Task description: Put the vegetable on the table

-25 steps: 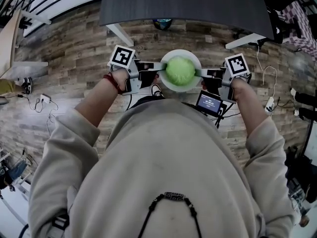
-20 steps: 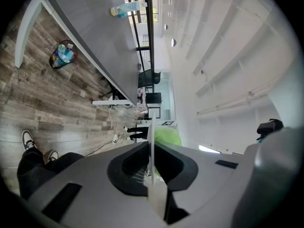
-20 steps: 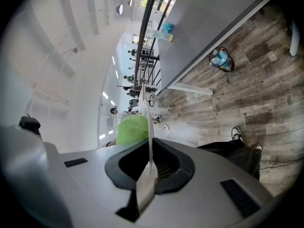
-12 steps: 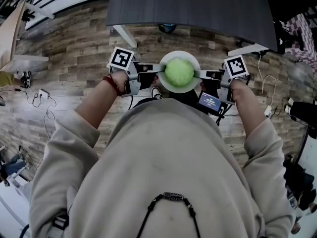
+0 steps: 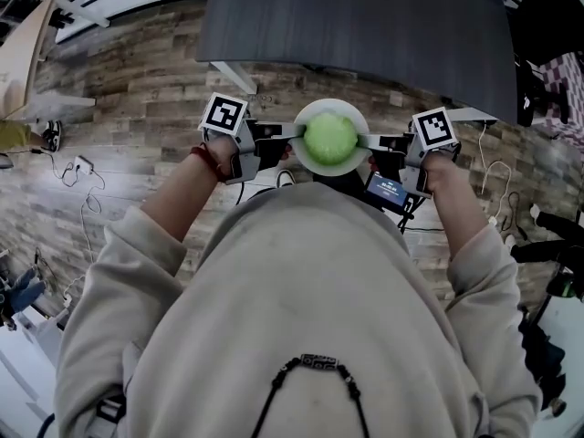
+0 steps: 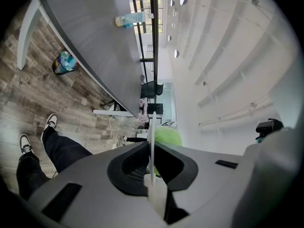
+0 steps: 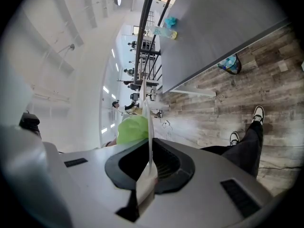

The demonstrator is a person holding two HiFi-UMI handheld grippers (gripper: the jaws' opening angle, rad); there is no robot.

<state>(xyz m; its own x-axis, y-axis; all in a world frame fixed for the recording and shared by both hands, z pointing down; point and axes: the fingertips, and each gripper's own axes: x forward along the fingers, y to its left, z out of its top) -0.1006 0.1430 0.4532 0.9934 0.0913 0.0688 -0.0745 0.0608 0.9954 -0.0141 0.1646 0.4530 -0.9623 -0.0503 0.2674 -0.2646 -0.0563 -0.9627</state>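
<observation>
With the left gripper and right gripper jaws clamped on opposite rims of the stiff plate, the round, loose vegetable may roll

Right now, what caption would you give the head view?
Left tongs and right tongs clamp a white plate holding a round green vegetable, near a dark grey table.

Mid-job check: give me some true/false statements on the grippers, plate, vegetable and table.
1. The left gripper and right gripper are both shut on the plate rim. True.
2. The vegetable lies on the plate. True.
3. The plate rests on the table. False: it is held in the air near the table's edge.
4. The table is bare. False: a bottle is on it.
5. The vegetable is red. False: it is green.
</observation>
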